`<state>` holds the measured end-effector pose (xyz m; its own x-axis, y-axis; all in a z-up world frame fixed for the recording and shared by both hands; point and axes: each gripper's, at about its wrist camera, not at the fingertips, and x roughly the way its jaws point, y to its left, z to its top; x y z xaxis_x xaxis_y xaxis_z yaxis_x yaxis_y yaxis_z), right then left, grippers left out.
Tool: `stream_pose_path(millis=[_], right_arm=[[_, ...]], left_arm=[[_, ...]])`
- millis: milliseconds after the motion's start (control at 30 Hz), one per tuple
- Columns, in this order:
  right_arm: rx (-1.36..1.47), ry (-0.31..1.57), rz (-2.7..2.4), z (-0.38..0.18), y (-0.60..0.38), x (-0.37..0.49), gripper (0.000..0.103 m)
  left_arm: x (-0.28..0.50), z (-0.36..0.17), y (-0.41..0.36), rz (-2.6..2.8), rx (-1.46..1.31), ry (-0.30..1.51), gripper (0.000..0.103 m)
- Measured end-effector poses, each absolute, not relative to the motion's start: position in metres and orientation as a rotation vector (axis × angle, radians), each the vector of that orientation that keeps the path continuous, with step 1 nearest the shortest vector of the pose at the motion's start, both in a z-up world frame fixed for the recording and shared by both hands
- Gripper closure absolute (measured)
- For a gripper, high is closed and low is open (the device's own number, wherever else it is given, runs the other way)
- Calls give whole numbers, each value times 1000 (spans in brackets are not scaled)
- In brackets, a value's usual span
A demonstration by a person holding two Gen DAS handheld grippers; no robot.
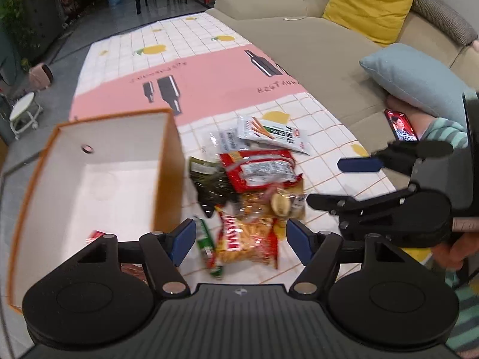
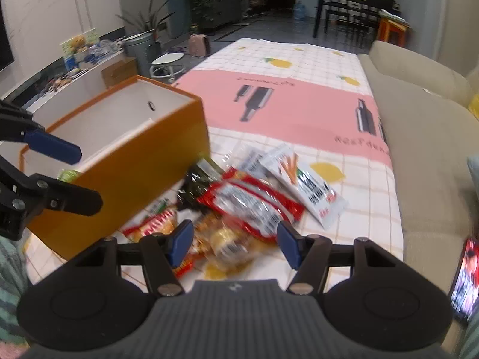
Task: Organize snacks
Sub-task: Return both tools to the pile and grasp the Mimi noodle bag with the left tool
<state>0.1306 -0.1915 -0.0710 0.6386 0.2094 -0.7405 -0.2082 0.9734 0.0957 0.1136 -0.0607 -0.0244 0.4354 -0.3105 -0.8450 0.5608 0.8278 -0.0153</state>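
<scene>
A pile of snack packets lies on the patterned cloth: a red packet (image 1: pixel 259 169) (image 2: pixel 254 203), a white packet with orange sticks (image 1: pixel 271 133) (image 2: pixel 308 185), a dark green packet (image 1: pixel 209 184) (image 2: pixel 194 182) and an orange cracker bag (image 1: pixel 248 233) (image 2: pixel 155 224). An orange box with a white inside (image 1: pixel 98 179) (image 2: pixel 119 149) stands left of the pile and holds a red item (image 1: pixel 95 236). My left gripper (image 1: pixel 239 239) is open above the cracker bag. My right gripper (image 2: pixel 233 240) is open above the near packets; it also shows in the left wrist view (image 1: pixel 338 182).
A beige sofa (image 1: pixel 314 48) (image 2: pixel 425 137) runs along the right with yellow (image 1: pixel 368 3) and blue (image 1: pixel 416 74) cushions. A phone (image 1: pixel 401 125) (image 2: pixel 465 278) lies on it. A white stool (image 2: pixel 167 62) and a grey bin (image 2: pixel 140 48) stand on the floor at left.
</scene>
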Motion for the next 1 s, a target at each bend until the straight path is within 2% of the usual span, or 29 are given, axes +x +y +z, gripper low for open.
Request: stream_pose_path(millis=[300,733,900,967,1000], right_arm=[[43,858,242,-108,-210,133,37],[109,875,284,-136,-217,160,39],[140,898,307,-142,-217,163,51],[132,895,316,-142,-216,163,57],[132,897,325,-142,-215,162,61]], left_arm=[[113,-79,-72,-491,315,1025,20],[123,-116,-84,-515,400,1026,17],[125,-124,-89,-513,393,1035,17],[124,-125,-90,-505,393,1032,19],[124,-126,-90,-501,395,1031,24]])
